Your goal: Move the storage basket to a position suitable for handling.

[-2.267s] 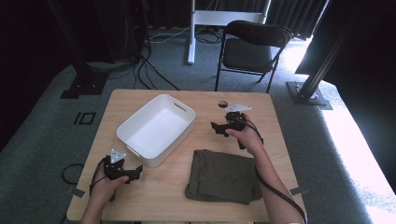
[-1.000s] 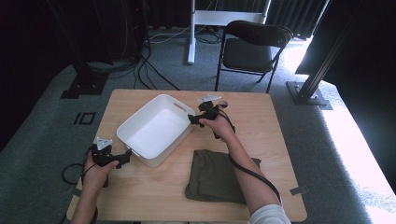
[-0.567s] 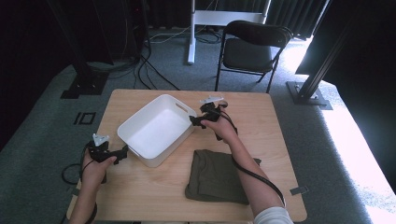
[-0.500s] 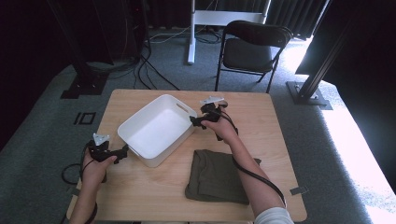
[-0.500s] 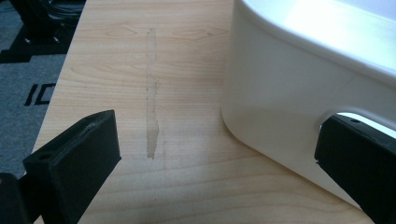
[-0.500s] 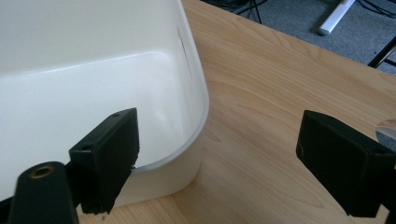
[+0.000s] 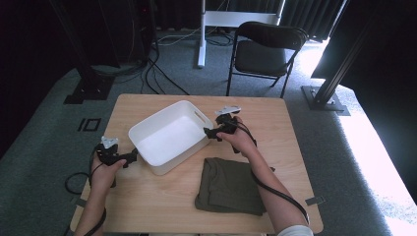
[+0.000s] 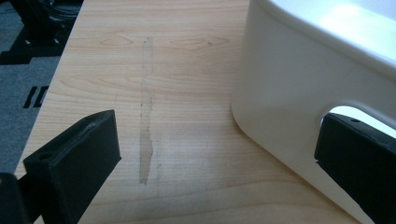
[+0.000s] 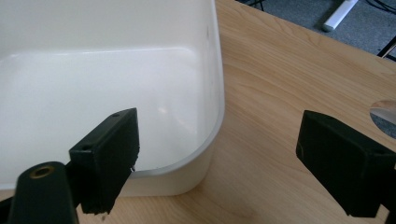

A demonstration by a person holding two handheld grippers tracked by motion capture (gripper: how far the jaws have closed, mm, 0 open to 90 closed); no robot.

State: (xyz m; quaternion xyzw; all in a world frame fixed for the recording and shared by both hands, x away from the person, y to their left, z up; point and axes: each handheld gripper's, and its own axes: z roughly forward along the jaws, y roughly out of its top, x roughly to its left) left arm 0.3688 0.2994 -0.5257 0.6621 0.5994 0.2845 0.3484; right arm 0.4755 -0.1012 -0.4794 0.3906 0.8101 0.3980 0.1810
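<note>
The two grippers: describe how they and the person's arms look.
Both the left gripper and right gripper are black, each with two blocky square jaws, a grey three-cornered plate on top and a trailing black cable. The forearms are bare; a pale sleeve edge shows low down.

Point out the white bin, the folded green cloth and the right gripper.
white bin [image 7: 169, 135], high view, on its bare inner floor.
folded green cloth [image 7: 231, 187], high view, at the middle of its top layer.
right gripper [image 7: 208, 132], high view, midway between its fingertips, beside the bin's near end.
</note>
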